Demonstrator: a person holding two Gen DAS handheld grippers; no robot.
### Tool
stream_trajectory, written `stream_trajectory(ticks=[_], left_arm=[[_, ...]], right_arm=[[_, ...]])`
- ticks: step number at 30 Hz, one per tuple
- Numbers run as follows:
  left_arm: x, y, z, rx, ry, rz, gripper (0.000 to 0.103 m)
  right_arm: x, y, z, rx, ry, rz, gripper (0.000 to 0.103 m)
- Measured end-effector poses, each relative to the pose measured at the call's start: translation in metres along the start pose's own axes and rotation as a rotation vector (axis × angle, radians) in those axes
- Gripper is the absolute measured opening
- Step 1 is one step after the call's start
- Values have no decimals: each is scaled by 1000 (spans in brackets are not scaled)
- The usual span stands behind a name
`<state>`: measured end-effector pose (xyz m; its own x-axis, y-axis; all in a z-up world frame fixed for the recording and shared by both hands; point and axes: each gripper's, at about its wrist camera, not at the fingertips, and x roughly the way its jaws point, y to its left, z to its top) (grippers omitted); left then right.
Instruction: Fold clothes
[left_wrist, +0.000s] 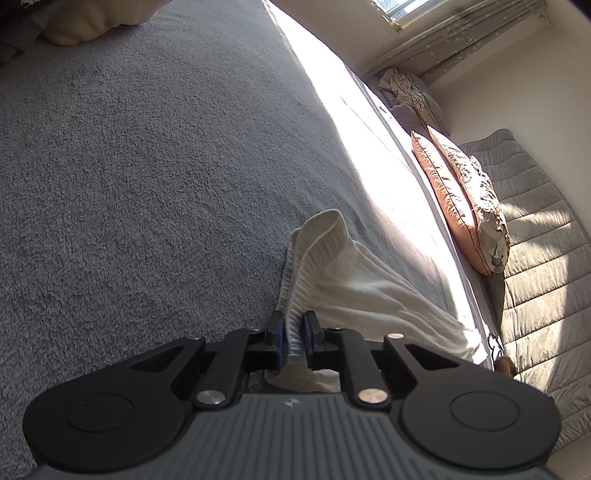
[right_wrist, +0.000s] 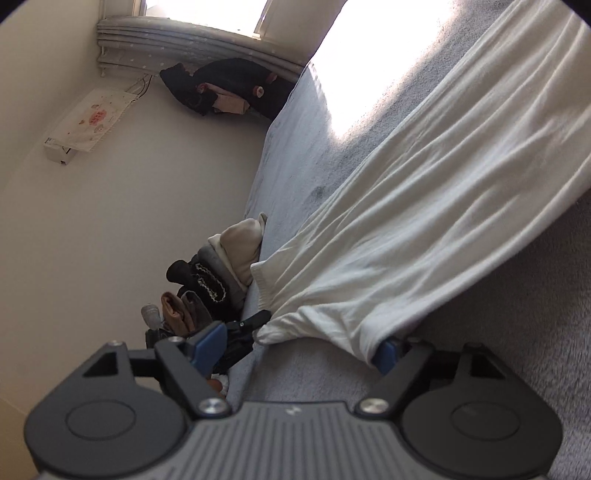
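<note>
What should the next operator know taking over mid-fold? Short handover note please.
Left gripper: shut on the ribbed edge of the white garment.
Right gripper: open, jaws wide; the garment's other end drapes over its right finger, not pinched.
Garment stretches across the grey blanket on the bed.
Done: one end gripped.
Left: probably close the right gripper on the cloth, then fold. More clothes wait piled at the bed's edge.

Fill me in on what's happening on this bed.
A person is folding a white garment on a grey bed cover, with a gripping tool in each hand. The left tool is clamped on the garment's ribbed edge. The right tool stands open at another edge, cloth draped over one finger, not gripped.
</note>
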<state>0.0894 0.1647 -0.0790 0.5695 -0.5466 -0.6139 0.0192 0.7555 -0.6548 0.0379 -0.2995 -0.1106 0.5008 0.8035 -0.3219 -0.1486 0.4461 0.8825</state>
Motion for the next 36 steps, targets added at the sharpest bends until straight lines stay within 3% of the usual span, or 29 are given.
stream_trajectory(ticks=[1, 2, 4, 9, 17, 21, 23, 24, 25, 27, 29, 32, 34, 36], left_arm=[[-1, 0, 0, 1, -2, 2, 13], [-2, 0, 0, 1, -5, 4, 13], [-5, 0, 0, 3, -11, 9, 12], [-6, -2, 1, 12, -15, 17, 12], [-6, -3, 2, 23, 1, 47, 16], [-11, -8, 3, 30, -13, 62, 29], [-18, -12, 6, 32, -45, 80, 37], [-21, -13, 7, 32, -66, 73, 41], [-24, -14, 7, 29, -87, 58, 43], [-27, -16, 8, 22, -118, 33, 54], [-21, -20, 7, 17, -126, 31, 58], [-7, -24, 5, 24, -128, 92, 58], [0, -25, 3, 32, -134, 144, 57], [4, -29, 2, 62, -138, 223, 38]], right_arm=[[3, 4, -2, -24, 10, -40, 50], [4, 4, -2, -20, 13, -51, 44], [1, 4, -2, -7, 6, -52, 20], [-9, 7, -1, -39, -5, -79, 3], [-3, 2, -13, -63, 43, -178, 2], [-5, 7, -15, -105, 47, -247, 3], [-10, 12, -16, -140, 45, -274, 9], [-13, 16, -17, -173, 40, -297, 23], [-17, 20, -18, -205, 35, -320, 29], [-22, 29, -18, -275, 19, -374, 38], [-24, 40, -14, -353, -12, -426, 41], [-14, 58, 6, -461, -56, -437, 41], [12, 69, 22, -547, -38, -419, 41], [45, 78, 35, -656, -4, -435, 40]])
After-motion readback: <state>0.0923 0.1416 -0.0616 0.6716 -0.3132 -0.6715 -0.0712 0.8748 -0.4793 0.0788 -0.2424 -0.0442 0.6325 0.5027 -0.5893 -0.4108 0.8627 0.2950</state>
